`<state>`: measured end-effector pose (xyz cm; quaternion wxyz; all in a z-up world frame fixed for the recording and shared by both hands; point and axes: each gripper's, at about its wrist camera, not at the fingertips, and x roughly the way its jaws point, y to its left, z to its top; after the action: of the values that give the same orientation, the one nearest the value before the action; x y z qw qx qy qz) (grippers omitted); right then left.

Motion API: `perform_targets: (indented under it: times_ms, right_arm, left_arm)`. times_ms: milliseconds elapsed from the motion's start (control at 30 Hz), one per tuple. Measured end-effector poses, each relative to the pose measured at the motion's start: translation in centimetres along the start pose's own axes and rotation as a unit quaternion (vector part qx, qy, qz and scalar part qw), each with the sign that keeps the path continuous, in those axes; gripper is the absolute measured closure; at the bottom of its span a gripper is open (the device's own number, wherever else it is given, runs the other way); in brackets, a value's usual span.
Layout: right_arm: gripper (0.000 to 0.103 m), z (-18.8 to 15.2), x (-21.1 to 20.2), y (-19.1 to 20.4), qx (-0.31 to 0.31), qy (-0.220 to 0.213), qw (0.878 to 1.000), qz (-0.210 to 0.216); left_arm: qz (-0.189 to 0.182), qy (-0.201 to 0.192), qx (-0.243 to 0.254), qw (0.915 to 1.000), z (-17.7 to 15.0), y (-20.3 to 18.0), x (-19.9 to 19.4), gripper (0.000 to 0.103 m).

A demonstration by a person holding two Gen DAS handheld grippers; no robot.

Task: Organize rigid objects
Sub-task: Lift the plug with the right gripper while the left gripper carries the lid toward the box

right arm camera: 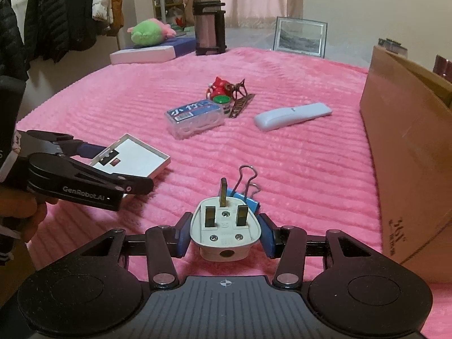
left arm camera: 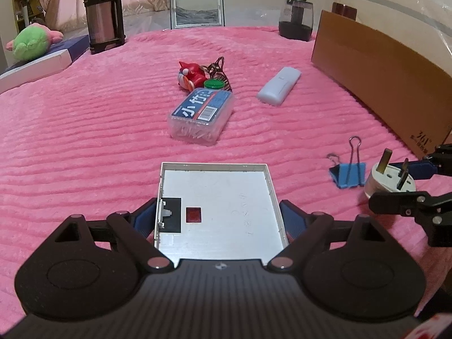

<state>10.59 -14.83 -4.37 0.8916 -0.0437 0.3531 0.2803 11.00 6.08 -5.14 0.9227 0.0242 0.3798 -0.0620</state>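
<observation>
My left gripper (left arm camera: pixel 217 210) is shut on a flat white square tray (left arm camera: pixel 226 197), its blue pads pressing the tray's two side walls. In the right wrist view this tray (right arm camera: pixel 135 158) hangs tilted a little above the pink blanket in the left gripper (right arm camera: pixel 124 166). My right gripper (right arm camera: pixel 224 227) is shut on a white three-pin plug (right arm camera: pixel 224 234), prongs pointing up. From the left wrist view the plug (left arm camera: pixel 389 182) sits between the right gripper's (left arm camera: pixel 398 185) fingers. A blue binder clip (left arm camera: pixel 349 173) lies just beyond the plug, half hidden by it (right arm camera: pixel 248 197).
Mid-blanket lie a clear toothpick box (left arm camera: pixel 202 114), a red figurine (left arm camera: pixel 190 76), a green cap (left arm camera: pixel 213 84) and a white remote (left arm camera: pixel 278 86). A brown cardboard box (left arm camera: pixel 381 84) stands along the right. A steel thermos (left arm camera: pixel 103 11), picture frame (left arm camera: pixel 197 10) and glass jar (left arm camera: pixel 295 18) line the back.
</observation>
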Motion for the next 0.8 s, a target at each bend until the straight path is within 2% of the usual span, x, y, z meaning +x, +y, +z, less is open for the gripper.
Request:
perform_targets:
  times_ms: [233,433,633,800]
  right_arm:
    - [0.058,0.2,-1.9,-0.4,0.005,-0.017,1.0,-0.008]
    - [0.058,1.3,-5.0,-0.9,0.008,-0.051,0.999,-0.012]
    - [0.058,2.9,-9.2,-2.5,0.02,-0.091,0.995,-0.018]
    - [0.058,3.7,-12.8,-5.0,0.033,-0.117,0.992,-0.033]
  left_arm:
    - [-0.012,-0.014,0.003,0.9998,1.1,-0.8,-2.0,0.016]
    - [-0.032,-0.034,0.016,0.9988,2.9,-2.4,-4.0,0.016]
    - [-0.066,-0.055,0.035,0.9957,5.5,-5.1,-5.8,0.016]
    - [-0.103,-0.076,0.061,0.9899,8.0,-8.1,-7.1,0.016]
